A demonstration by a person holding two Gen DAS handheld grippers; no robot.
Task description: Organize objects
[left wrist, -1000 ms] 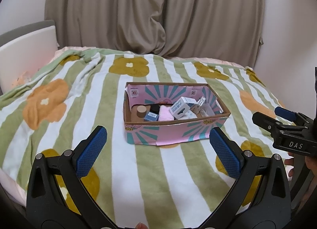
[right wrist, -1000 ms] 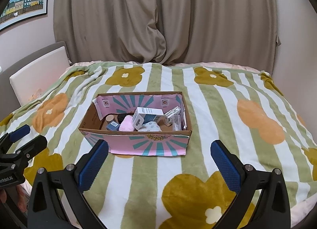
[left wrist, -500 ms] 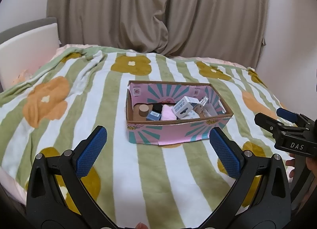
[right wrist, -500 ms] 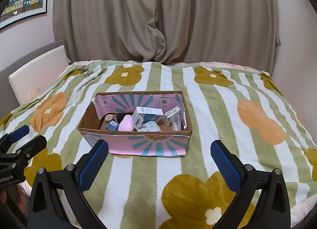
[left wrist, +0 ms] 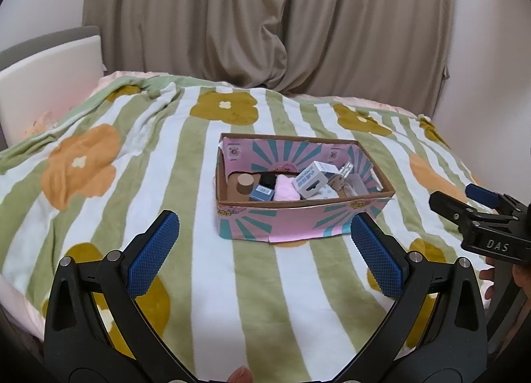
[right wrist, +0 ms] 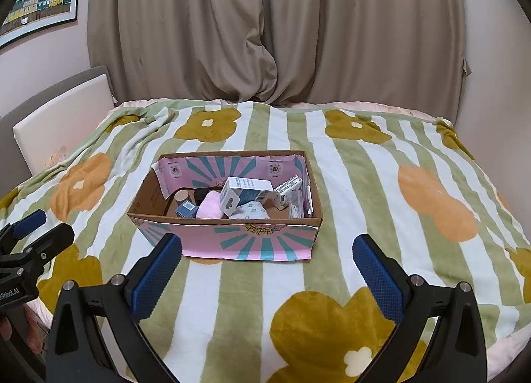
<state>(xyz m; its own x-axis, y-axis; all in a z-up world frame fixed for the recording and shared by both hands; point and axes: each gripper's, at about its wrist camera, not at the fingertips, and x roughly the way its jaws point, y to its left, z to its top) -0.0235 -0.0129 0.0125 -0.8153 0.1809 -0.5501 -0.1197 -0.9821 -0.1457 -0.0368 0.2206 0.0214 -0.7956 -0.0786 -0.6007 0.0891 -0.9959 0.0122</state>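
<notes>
A wide beige curtain (right wrist: 285, 28) covers the far wall, and a framed picture of coloured houses (right wrist: 39, 1) hangs at the far left. Under them is a bed with a blanket (right wrist: 365, 190) in green and white stripes with orange and mustard flowers. A white headboard panel (left wrist: 49, 84) stands at the left side of the bed.

In the middle of the blanket sits an open cardboard box (right wrist: 232, 240) with a pink and teal sunburst print on its walls. The box is in front of both grippers, and nothing touches it from outside.

Inside the box lie several small things. A white carton (right wrist: 244, 192) with a hang hole leans tilted over the others near the centre. To the right of it a smaller white printed box (right wrist: 288, 191) stands against the right wall. A pink fluffy item (right wrist: 209, 207) lies near the front wall, and beside it on the left a small blue box with a barcode (right wrist: 186, 209). Further left there is a round cork-coloured lid (left wrist: 245, 181). A patterned white packet (right wrist: 250, 210) lies under the carton.

The left gripper (left wrist: 265, 250) is released, its blue pads wide apart and holding nothing, above the near blanket. The right gripper (right wrist: 267, 270) is also spread open and empty, near the front wall of the box.
</notes>
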